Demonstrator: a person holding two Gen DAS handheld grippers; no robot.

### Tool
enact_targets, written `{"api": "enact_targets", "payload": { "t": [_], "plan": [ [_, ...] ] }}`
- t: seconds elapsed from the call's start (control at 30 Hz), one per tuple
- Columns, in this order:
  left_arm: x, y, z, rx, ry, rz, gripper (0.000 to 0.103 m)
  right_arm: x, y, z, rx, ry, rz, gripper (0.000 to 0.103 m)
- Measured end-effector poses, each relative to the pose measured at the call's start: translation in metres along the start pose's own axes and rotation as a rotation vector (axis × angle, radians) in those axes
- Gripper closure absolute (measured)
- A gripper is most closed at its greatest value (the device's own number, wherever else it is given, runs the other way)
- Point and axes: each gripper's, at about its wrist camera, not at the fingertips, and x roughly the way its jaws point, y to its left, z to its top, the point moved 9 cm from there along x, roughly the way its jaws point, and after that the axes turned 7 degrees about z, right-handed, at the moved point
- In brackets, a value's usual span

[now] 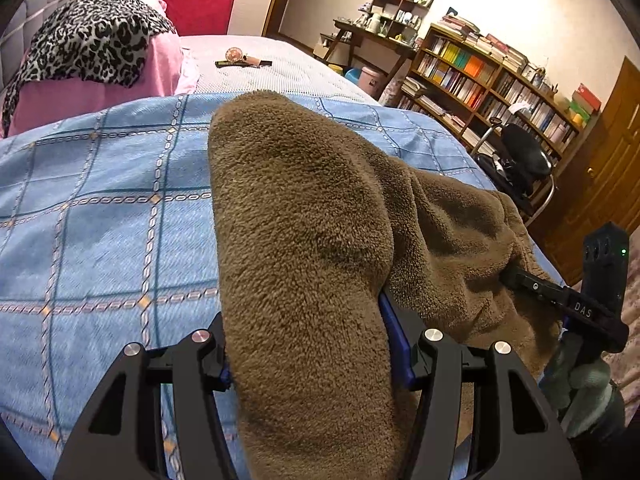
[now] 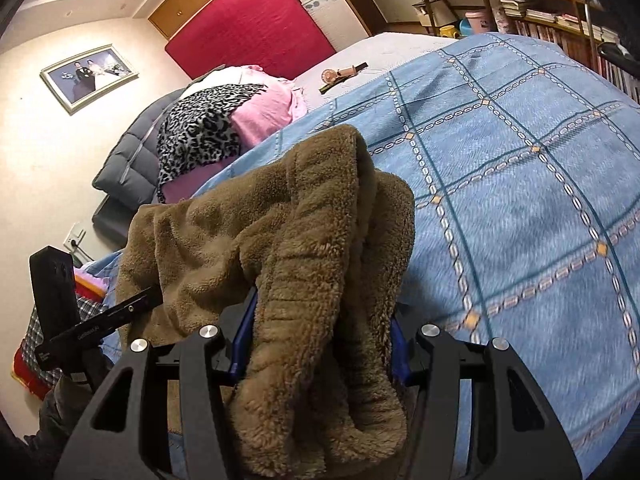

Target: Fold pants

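I hold the brown fleece pants point(image 1: 304, 216) in both grippers at the near edge of the bed, over the blue checked bedspread point(image 1: 100, 208). My left gripper point(image 1: 308, 344) is pinching a thick fold of the fleece, the fabric bulging up between its jaws and draping forward over them. My right gripper point(image 2: 320, 340) is pinching another bunch, where a ribbed, elastic-looking band of the pants point(image 2: 304, 280) runs down between its jaws. Between my two holds the rest of the pants lies crumpled in a heap on the bedspread, close to the near edge and toward the bed's right side in the left wrist view. In that view my right gripper point(image 1: 532, 286) pokes into the fleece from the right, held by my gloved right hand point(image 1: 580, 380); in the right wrist view my left gripper point(image 2: 132, 308) enters the fabric from the left.

Farther up the bed, toward its head, a leopard-print cloth point(image 1: 92, 40) lies over pink bedding point(image 1: 100, 92), well apart from the pants. A bookshelf point(image 1: 500, 76) stands beyond the bed's far right corner.
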Motion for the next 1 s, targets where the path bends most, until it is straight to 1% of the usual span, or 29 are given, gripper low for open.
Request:
{"api": "enact_targets", "payload": {
  "t": [0.1, 0.2, 0.3, 0.33, 0.4, 0.43, 0.47, 0.57, 0.63, 0.67, 0.73, 0.83, 0.87, 1.0],
  "plan": [
    [0.013, 0.002, 0.005, -0.008, 0.003, -0.003, 0.046, 0.013, -0.009, 0.011, -0.008, -0.004, -0.016, 0.048],
    [0.029, 0.006, 0.007, -0.026, 0.015, -0.008, 0.045, 0.024, -0.019, 0.012, -0.007, -0.001, -0.03, 0.048],
    [0.047, 0.012, 0.0, -0.049, 0.043, -0.003, 0.04, 0.038, -0.032, 0.006, -0.005, 0.021, -0.059, 0.048],
    [0.054, 0.017, -0.003, -0.059, 0.054, 0.012, 0.038, 0.041, -0.035, 0.003, -0.006, 0.024, -0.065, 0.046],
    [0.057, 0.024, -0.006, -0.067, 0.051, 0.024, 0.03, 0.041, -0.037, 0.0, -0.021, 0.015, -0.082, 0.043],
    [0.055, 0.027, -0.006, -0.065, 0.045, 0.037, 0.025, 0.039, -0.037, 0.0, -0.035, 0.008, -0.098, 0.042],
    [0.053, 0.029, -0.005, -0.058, 0.037, 0.052, 0.022, 0.037, -0.035, 0.0, -0.045, 0.002, -0.11, 0.041],
    [0.037, 0.032, -0.003, -0.022, 0.005, 0.101, 0.022, 0.02, -0.028, 0.005, -0.089, -0.054, -0.177, 0.039],
    [0.024, 0.035, -0.003, -0.008, -0.024, 0.135, 0.022, 0.002, -0.019, 0.011, -0.139, -0.112, -0.246, 0.039],
    [0.018, 0.036, -0.003, -0.005, -0.037, 0.146, 0.022, -0.007, -0.011, 0.013, -0.183, -0.141, -0.281, 0.039],
    [0.005, 0.034, -0.007, -0.005, -0.059, 0.149, 0.021, -0.016, 0.002, 0.013, -0.256, -0.167, -0.313, 0.039],
    [-0.007, 0.03, -0.017, 0.004, -0.071, 0.155, 0.021, -0.016, 0.012, 0.004, -0.338, -0.148, -0.342, 0.039],
    [-0.008, 0.028, -0.021, 0.011, -0.071, 0.157, 0.021, -0.012, 0.012, -0.003, -0.36, -0.124, -0.361, 0.039],
    [-0.001, 0.023, -0.037, 0.053, -0.044, 0.19, 0.02, 0.0, -0.014, -0.021, -0.354, -0.057, -0.45, 0.039]
  ]
}}
